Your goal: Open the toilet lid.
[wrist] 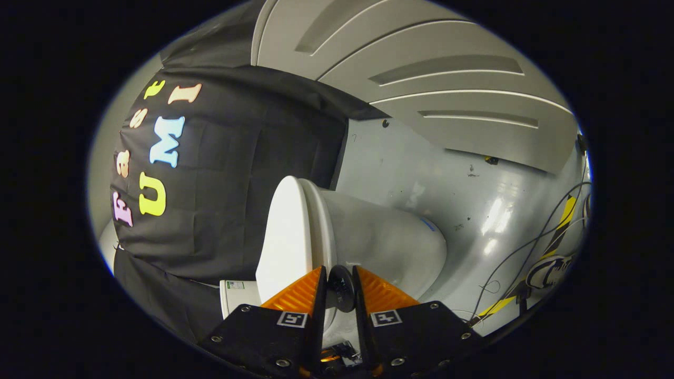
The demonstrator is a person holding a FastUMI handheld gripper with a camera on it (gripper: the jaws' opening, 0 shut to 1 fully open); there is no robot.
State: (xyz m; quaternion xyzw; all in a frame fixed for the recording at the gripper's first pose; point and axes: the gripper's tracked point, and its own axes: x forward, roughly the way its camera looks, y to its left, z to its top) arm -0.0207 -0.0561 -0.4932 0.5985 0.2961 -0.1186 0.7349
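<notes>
Both gripper fingers flank the toilet lid edge.

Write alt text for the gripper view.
The gripper has its two fingers nearly closed around a dark round knob at the edge of a white toilet lid, which lies closed on the toilet bowl.

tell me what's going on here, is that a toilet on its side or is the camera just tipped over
A person is working a handheld gripper at a white toilet, and the view is rolled sideways, so the floor appears to the right. The toilet lid lies down on the seat, not yet lifted. The fingers are nearly closed around a small dark round knob right at the front edge of lid and seat. Whether both fingers press on it cannot be told. Loose cables trail across the floor beyond.
</notes>
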